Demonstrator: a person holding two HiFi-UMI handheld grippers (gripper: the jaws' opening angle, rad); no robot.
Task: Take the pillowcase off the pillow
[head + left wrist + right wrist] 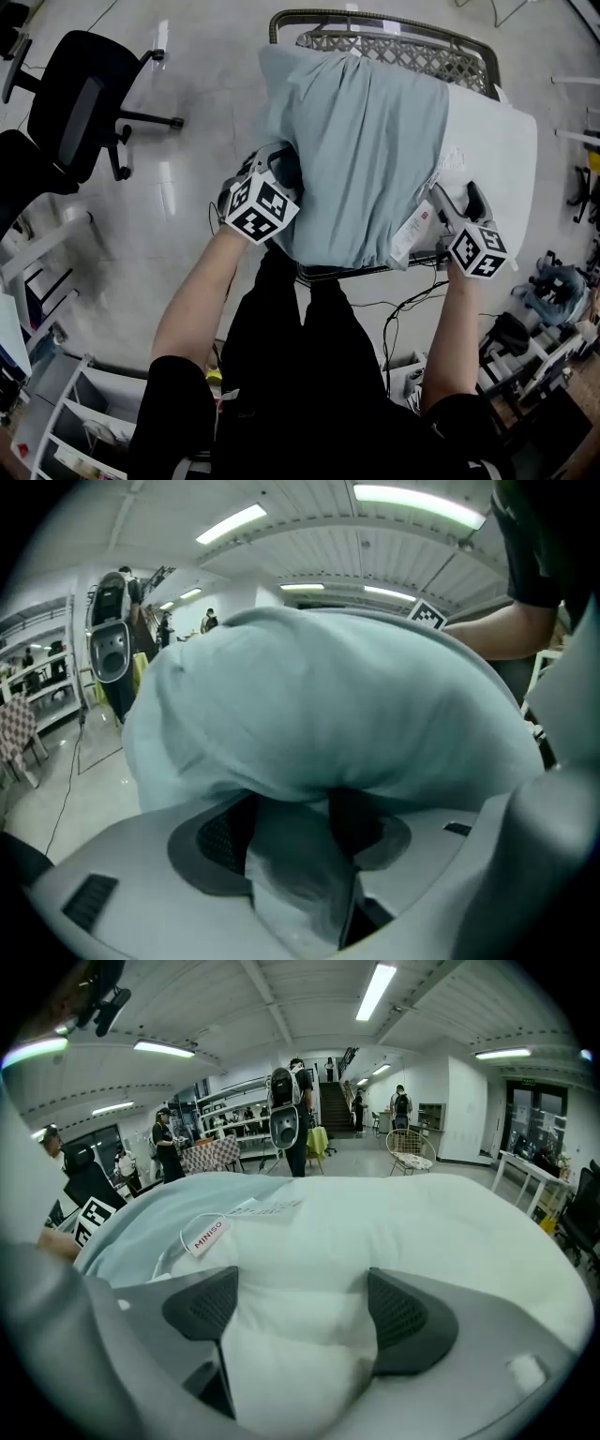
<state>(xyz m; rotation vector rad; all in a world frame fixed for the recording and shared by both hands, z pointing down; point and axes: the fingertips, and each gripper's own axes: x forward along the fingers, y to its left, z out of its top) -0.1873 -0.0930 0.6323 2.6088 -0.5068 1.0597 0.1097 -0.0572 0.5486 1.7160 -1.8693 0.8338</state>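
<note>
Item: white stuffed pillow (492,155), lying on a grey metal frame with lattice mesh (403,52), its right end bare. Cover: pale blue-green fabric pillowcase (361,150), over the pillow's left part. Marking: white hang tag (208,1235) on a string, red print "MINISO"; white sewn labels (267,1207) beside it, print unreadable. Tools: left gripper (295,832), jaws apart, loose pillowcase fold between them; right gripper (300,1312), clamped on the pillow's bare near corner

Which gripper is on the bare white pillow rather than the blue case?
The right gripper: white pillow is pinched between its jaws; the left gripper has only blue pillowcase between its jaws.
</note>
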